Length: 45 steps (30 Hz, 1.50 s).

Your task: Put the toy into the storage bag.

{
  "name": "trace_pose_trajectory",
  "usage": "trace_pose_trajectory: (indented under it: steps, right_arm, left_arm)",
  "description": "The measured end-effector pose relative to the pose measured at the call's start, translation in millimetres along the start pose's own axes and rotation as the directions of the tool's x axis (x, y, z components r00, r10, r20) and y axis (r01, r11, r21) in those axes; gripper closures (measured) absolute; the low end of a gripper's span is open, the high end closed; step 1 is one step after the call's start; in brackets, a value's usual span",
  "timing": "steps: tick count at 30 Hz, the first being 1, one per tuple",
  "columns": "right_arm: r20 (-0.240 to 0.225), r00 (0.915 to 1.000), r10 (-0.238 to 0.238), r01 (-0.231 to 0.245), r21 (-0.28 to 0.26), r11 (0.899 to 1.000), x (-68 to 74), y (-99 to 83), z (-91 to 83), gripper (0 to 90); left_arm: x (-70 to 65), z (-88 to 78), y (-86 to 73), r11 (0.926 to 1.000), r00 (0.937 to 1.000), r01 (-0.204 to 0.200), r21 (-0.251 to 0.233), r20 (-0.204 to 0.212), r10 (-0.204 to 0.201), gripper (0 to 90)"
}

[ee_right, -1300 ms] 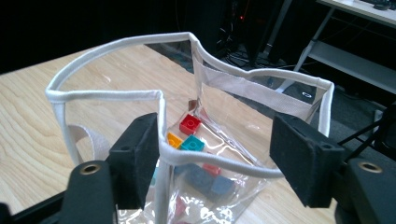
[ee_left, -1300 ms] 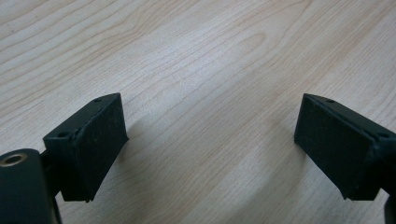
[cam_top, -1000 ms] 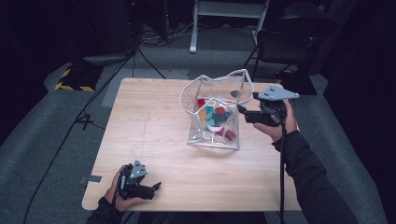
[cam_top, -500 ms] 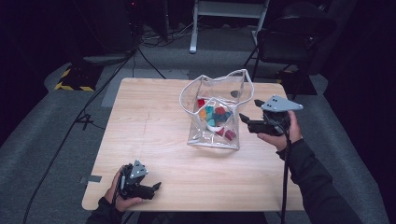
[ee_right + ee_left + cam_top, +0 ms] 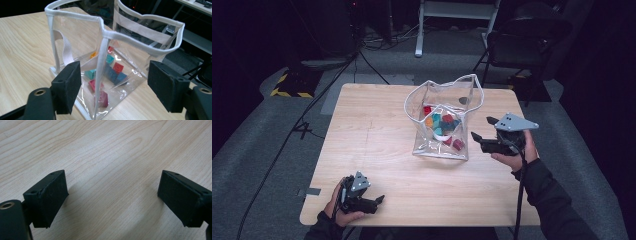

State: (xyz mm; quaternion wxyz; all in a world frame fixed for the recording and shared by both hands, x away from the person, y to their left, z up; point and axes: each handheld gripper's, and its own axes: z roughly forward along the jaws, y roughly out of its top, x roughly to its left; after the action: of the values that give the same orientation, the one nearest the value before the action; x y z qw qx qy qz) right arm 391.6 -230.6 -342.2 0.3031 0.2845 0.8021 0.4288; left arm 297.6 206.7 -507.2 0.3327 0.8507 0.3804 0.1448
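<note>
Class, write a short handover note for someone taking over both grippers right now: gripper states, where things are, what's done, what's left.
Left gripper: open, holding nothing, low over the table at its near left corner.
Right gripper: open, holding nothing, beside the clear bag's right side, aimed at a corner seam.
Bag: upright mid-table, top open, coloured blocks inside.
Done: blocks are in the bag.
Left: probably gripping the bag; neither gripper touches it yet.

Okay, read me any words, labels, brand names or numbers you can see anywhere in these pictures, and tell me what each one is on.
None: no readable text on the clear bag, the coloured blocks inside it, the wooden table, or either hand-held gripper.
The yellow-and-black hazard stripes on the floor are a warning marking, without words.
</note>
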Motion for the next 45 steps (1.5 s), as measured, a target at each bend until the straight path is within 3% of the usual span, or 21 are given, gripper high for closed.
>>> trace_pose_trajectory:
  steps: [29, 45]
  right_arm:
    - [-0.022, 0.9997, -0.006, 0.009, 0.124, 0.992, 13.0, -70.8, 7.8, 27.9]
    - [-0.028, 0.9996, 0.003, 0.002, 0.185, 0.983, 17.5, -107.9, -2.2, 27.6]
  left_arm:
    - [0.1, 0.0, 0.0, 1.0, 1.0, 0.0, 0.0, 0.001, 0.0, 9.5]
    - [0.1, 0.1, 0.1, 1.0, 1.0, 0.0, 0.001, 0.0, 0.0, 9.4]
